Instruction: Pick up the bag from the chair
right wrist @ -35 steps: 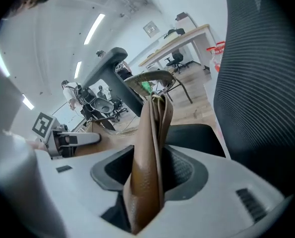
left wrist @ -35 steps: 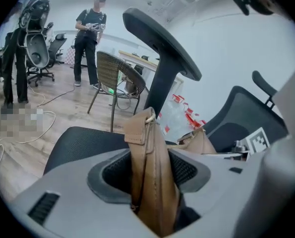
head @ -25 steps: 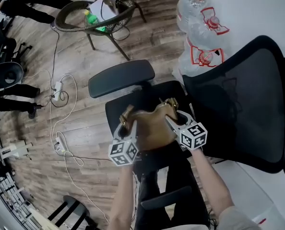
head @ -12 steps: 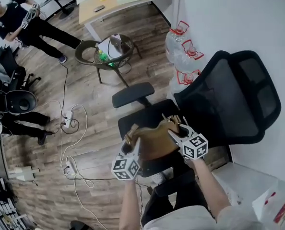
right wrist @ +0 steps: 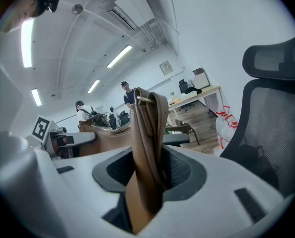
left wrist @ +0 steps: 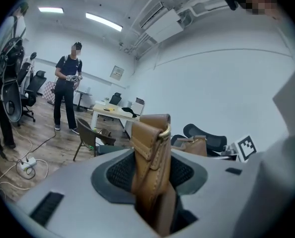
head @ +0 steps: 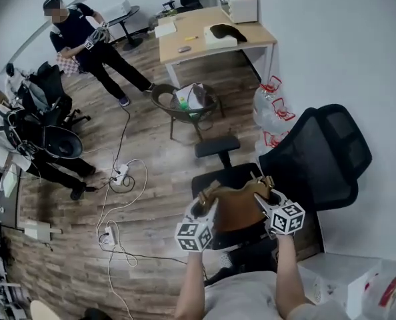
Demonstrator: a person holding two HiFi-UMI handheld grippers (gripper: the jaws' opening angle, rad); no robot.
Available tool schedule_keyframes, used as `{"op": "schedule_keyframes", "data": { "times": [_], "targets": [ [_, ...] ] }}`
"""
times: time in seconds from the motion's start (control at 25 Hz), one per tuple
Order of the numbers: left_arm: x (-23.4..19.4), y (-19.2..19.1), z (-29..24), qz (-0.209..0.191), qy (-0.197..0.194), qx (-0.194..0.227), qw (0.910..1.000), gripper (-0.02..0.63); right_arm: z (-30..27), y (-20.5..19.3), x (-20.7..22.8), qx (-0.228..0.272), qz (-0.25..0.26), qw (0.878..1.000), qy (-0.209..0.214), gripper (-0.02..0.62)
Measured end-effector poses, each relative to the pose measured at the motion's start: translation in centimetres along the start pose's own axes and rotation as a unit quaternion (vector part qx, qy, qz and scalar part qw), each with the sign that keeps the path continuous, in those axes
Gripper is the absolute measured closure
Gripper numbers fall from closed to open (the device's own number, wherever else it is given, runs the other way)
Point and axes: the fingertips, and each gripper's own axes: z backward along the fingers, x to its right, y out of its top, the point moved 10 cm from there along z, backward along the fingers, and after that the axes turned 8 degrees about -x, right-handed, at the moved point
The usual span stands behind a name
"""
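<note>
The tan leather bag (head: pixel 237 207) hangs between the two grippers, above the near part of the seat of the black mesh office chair (head: pixel 326 157). From overhead the gap between bag and seat cannot be made out. The left gripper (head: pixel 203 207) grips the bag's left end, its fingers pinched on a folded leather strap (left wrist: pixel 151 152) with a brass ring. The right gripper (head: pixel 264 197) grips the right end the same way, its fingers pressed on a second strap (right wrist: pixel 146 148). The bag's lower body is cut off in both gripper views, and it hides much of the seat in the head view. One padded armrest (head: pixel 217 145) shows beyond the seat. Right of that, against the white wall, stand clear water bottles (head: pixel 273 111). Three red handles can be counted, though the chair's back covers part of them. Farther off is one dark wicker chair (head: pixel 185 105) holding items too small to name, then one wooden tabletop (head: pixel 215 42). Two white power strips (head: pixel 120 176) with loose cables lie on the plank floor (head: pixel 151 199) at left. One standing person (head: pixel 78 39) is at far left.
</note>
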Motion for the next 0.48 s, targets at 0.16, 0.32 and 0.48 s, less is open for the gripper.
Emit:
{"op": "schedule_keyframes", "data": {
  "times": [0.16,0.32,0.48],
  "targets": [
    [0.6,1.0,5.1,-0.016,-0.001,0.024,0.9996,0.442,1.9,0.6,-4.3,0.015,0.013,1.0,0.007,0.43],
    [0.7,1.0,7.3,-0.028,0.003,0.032,0.9991,0.443,2.4,0.4,-5.9,0.017,0.016,1.0,0.018,0.428],
    [1.1,1.1,9.8,-0.039,-0.001,0.031,0.9988,0.443,3.8,0.0,-7.8,0.02,0.019,0.999,0.031,0.425]
  ]
}}
